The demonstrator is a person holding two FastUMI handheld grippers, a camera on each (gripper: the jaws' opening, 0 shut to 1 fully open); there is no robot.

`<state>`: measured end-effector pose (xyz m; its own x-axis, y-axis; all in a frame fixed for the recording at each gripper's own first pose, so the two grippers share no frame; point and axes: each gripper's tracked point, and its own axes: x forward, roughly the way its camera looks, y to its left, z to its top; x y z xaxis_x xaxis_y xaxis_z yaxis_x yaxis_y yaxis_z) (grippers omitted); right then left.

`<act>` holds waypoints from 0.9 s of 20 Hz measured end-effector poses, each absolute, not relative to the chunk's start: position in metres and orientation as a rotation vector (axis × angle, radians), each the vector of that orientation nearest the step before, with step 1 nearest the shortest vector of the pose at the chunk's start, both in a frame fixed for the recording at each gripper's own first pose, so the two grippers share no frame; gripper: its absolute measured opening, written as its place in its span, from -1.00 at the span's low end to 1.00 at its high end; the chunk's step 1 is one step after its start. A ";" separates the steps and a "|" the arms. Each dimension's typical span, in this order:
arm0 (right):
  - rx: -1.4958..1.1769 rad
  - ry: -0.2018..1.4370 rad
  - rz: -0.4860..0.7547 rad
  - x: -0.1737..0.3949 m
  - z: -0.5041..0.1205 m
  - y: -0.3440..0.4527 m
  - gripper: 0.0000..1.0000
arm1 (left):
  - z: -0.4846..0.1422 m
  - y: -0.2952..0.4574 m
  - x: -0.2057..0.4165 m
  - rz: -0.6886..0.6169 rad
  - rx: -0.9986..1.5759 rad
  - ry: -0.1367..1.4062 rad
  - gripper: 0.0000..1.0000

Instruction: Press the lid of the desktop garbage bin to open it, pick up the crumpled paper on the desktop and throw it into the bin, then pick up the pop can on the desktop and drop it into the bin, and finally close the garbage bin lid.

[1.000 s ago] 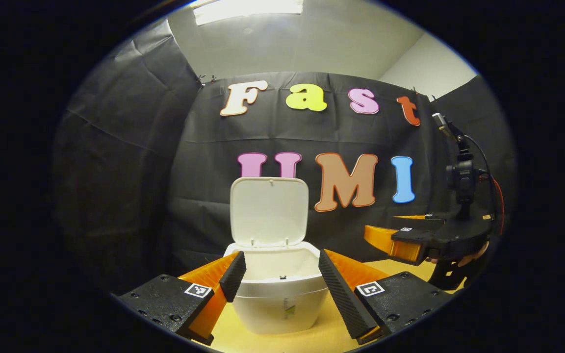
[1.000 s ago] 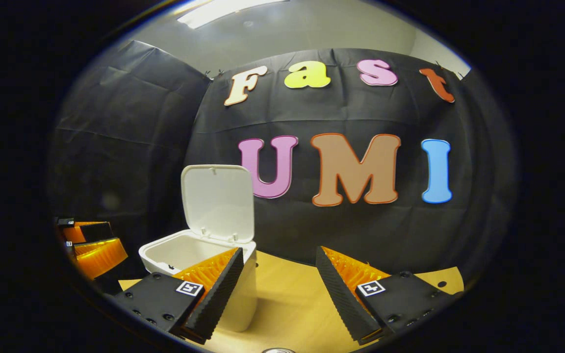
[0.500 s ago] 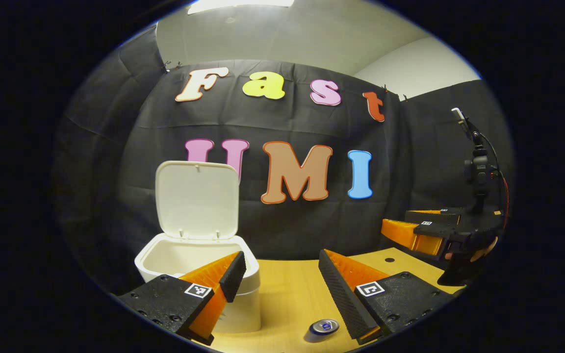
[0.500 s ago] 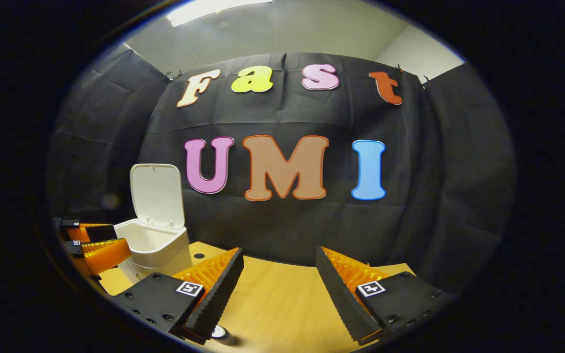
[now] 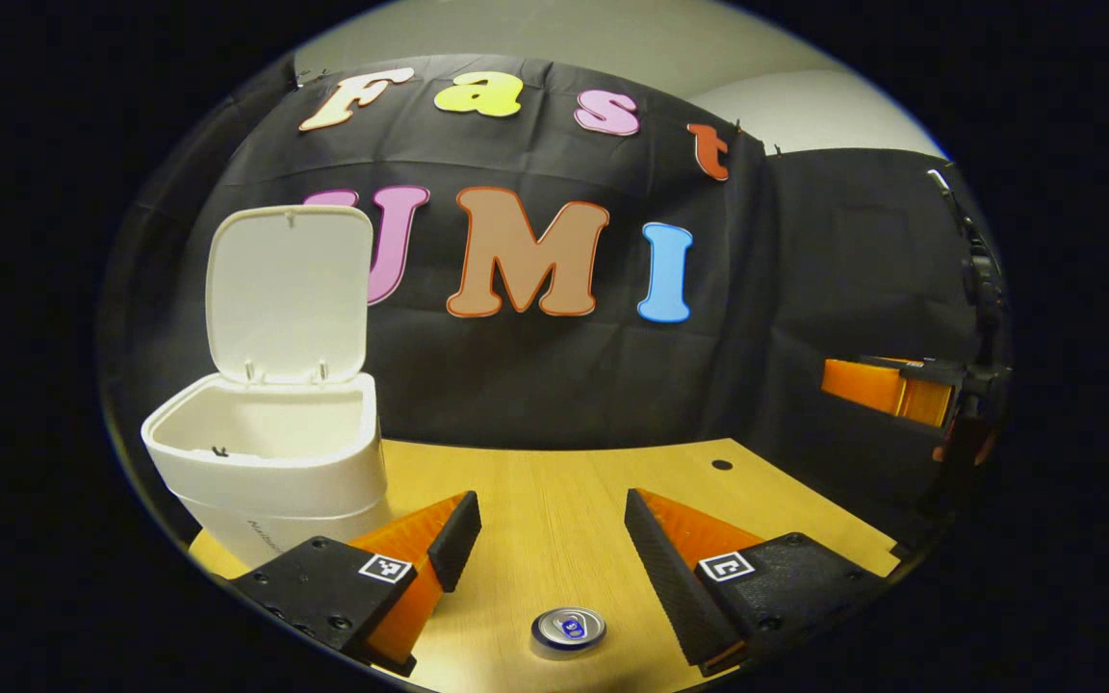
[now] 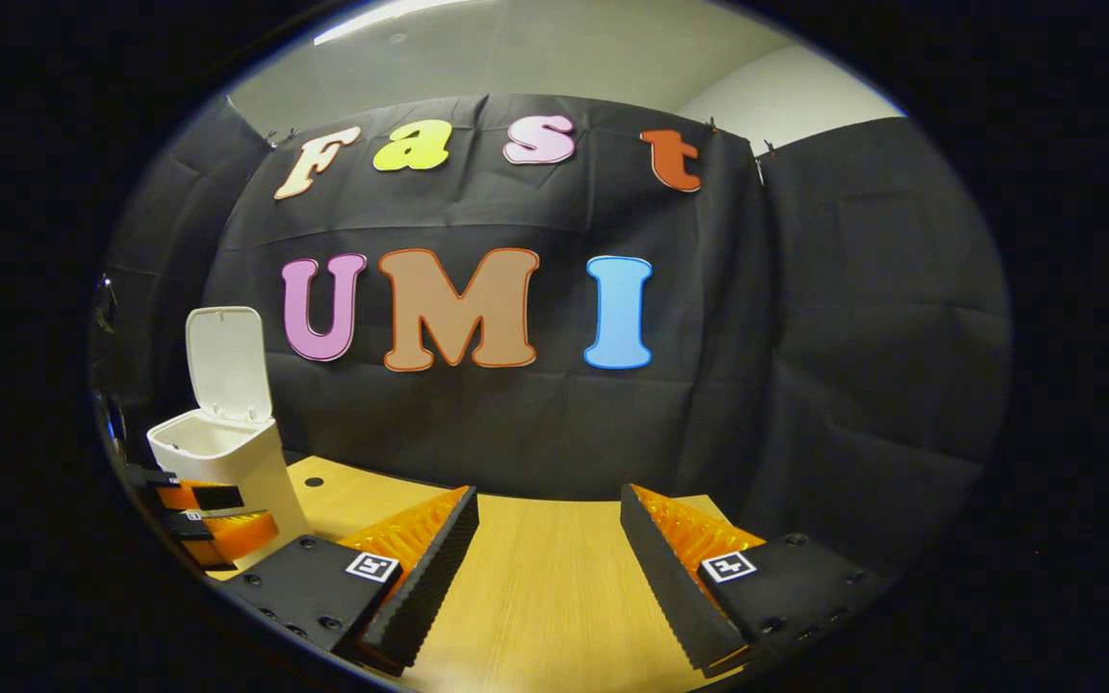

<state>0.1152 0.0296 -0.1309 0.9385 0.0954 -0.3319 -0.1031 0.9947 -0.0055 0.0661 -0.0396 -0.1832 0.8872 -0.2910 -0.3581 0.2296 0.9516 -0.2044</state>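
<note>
The white garbage bin [image 5: 270,472] stands at the left of the wooden table with its lid [image 5: 287,294] tipped up and back. A pop can [image 5: 569,628] stands upright on the table, low between the fingers of my left gripper [image 5: 547,525], which is open and empty above it. In the right gripper view the bin [image 6: 227,462] is small at the far left, lid [image 6: 225,364] up. My right gripper [image 6: 547,525] is open over bare wood, holding nothing. The left gripper [image 6: 208,520] also shows beside the bin there, and the right gripper [image 5: 887,390] at the far right of the left gripper view.
The wooden table [image 5: 554,481] ends at the black cloth wall behind. A small round hole [image 5: 721,465] sits in the tabletop toward the back right, seen too near the bin as a hole [image 6: 314,480]. A hand [image 5: 964,448] holds the far gripper.
Both grippers have swung right, away from the bin, which has slid to the left in both views. The can now sits between my left gripper's fingers, closer to centre.
</note>
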 end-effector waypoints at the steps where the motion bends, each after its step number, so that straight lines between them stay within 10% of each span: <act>1: -0.022 0.345 0.091 0.113 -0.131 0.025 0.95 | -0.191 -0.043 0.064 -0.274 -0.155 0.412 0.86; 18: -0.077 0.455 -0.008 0.083 -0.158 -0.030 0.96 | -0.325 -0.076 0.025 -0.308 -0.069 0.698 0.84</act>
<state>0.0829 -0.0303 -0.1585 0.8984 -0.0252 -0.4384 -0.0091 0.9971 -0.0760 0.0248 -0.0757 -0.3249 0.7228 -0.3013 -0.6219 0.2554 0.9527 -0.1648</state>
